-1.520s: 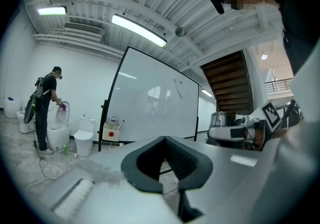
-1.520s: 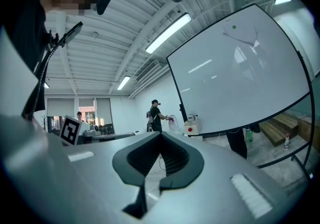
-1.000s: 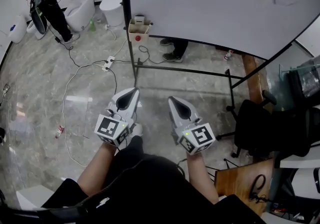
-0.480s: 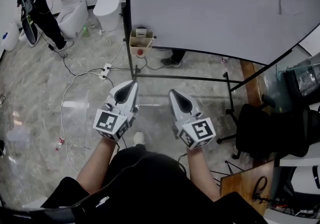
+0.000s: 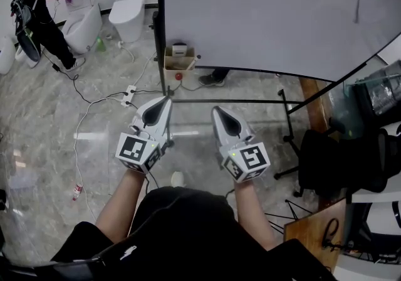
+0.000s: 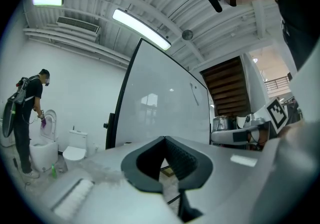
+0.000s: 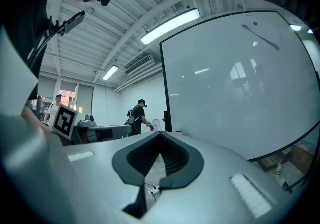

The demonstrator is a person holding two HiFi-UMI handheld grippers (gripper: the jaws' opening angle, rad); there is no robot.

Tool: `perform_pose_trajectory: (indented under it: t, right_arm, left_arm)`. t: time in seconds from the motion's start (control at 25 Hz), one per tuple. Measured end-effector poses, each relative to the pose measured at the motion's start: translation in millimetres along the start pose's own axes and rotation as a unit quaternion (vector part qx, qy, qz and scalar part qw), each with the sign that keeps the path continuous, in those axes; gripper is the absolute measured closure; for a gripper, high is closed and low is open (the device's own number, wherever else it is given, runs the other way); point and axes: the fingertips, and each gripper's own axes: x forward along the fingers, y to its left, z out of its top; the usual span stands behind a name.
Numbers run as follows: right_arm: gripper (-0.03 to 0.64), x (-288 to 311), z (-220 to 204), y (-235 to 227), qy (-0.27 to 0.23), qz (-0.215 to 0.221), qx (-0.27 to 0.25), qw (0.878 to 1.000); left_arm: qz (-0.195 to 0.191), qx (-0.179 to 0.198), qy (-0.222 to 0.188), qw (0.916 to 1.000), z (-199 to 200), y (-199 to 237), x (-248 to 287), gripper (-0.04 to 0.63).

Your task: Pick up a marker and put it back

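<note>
Currently approach phase: left gripper (image 5: 166, 101) and right gripper (image 5: 217, 110) fingers both clenched, empty. Can't spot the marker in any view; probably by the whiteboard (image 5: 263, 16). Next: locate it, open one gripper, close in.

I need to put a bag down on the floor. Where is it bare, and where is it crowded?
Bare: the marble floor left of the white cable, near the toilets. Crowded: the foot of the whiteboard, with cardboard box, power strip and someone's shoes; the right side, with the black chair.
</note>
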Motion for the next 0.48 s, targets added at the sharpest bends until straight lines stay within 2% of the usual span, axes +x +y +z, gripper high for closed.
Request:
perform_pose_trajectory:
  t: [0.48]
  right_arm:
    - [0.607,37,-9,0,0.015,-0.004,-0.004,1.0]
  left_arm:
    - [0.0,-0.013,0.012,0.9999,-8,39,11,0.592]
